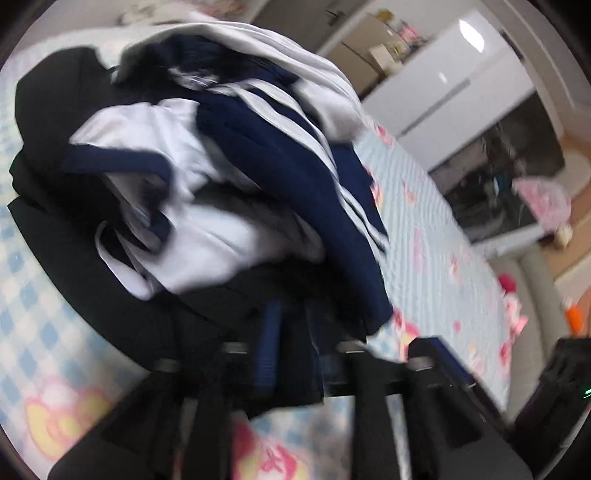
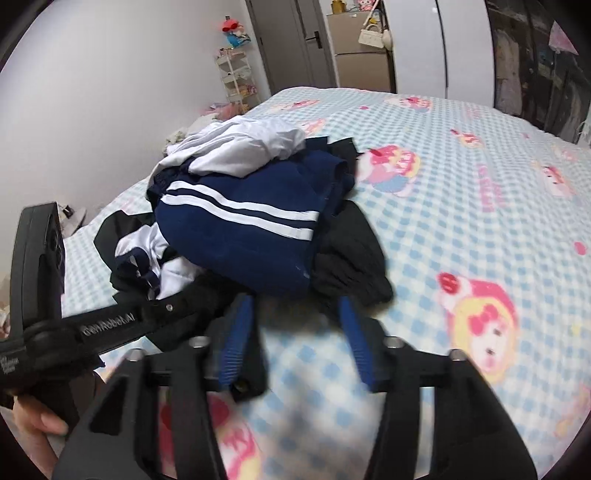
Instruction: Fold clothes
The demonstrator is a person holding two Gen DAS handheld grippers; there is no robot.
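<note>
So the clothes pile [image 2: 255, 221] sits mid-bed [image 2: 480, 229], running toward the far-left corner. Right gripper [image 2: 295, 336], jaws apart and empty, is just short of its black hem; left gripper [image 1: 291, 350], also spread, is already over it, so nearer.

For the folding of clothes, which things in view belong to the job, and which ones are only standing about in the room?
Belong to the job:
navy garment with white stripes
white garment
black garment
bed with checked sheet, the work surface

Only standing about:
white shelf rack
plush toy
white handbag
door
</note>
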